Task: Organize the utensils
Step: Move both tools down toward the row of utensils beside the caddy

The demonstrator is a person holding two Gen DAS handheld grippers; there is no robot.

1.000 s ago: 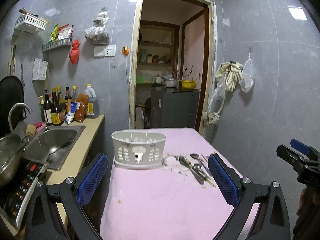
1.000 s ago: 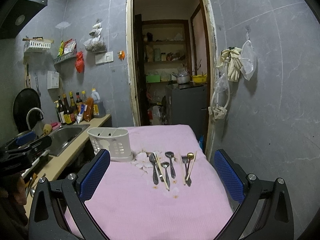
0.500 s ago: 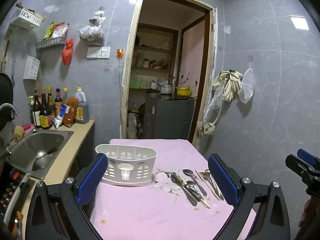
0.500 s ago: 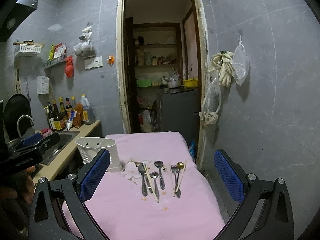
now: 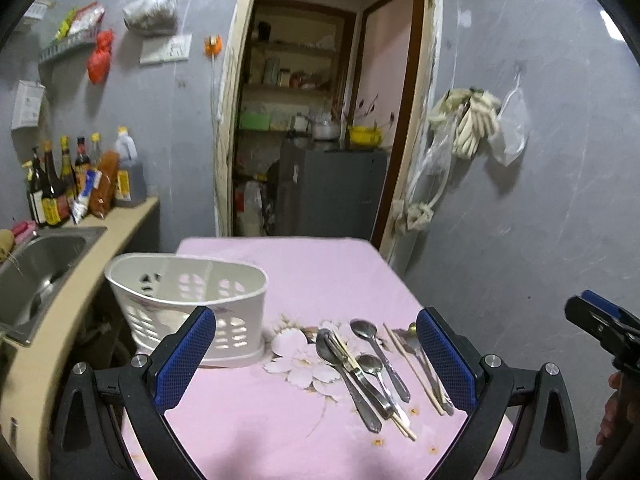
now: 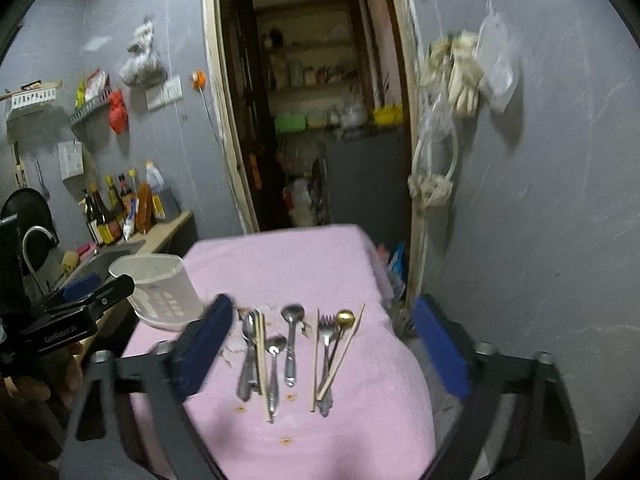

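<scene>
A white perforated utensil holder (image 5: 188,304) (image 6: 160,288) stands empty at the left of the pink-clothed table (image 5: 304,264). To its right lie several utensils in a row: spoons (image 6: 290,340), a fork (image 6: 326,344), a gold spoon (image 6: 345,318) and chopsticks (image 6: 262,360); in the left wrist view the spoons (image 5: 348,368) lie just ahead of the fingers. My left gripper (image 5: 316,354) is open and empty, hovering before the holder and the spoons. My right gripper (image 6: 324,344) hovers above the near ends of the utensils; its jaws are closing, with no pad touching anything.
A counter with a steel sink (image 5: 36,264) and sauce bottles (image 5: 72,184) runs along the left of the table. Behind the table an open doorway shows a grey cabinet (image 5: 332,188). Gloves and bags (image 5: 472,120) hang on the right wall.
Both grippers have come forward and down toward the table, so the holder and utensils look larger. The right gripper's fingers stand closer together than before.
</scene>
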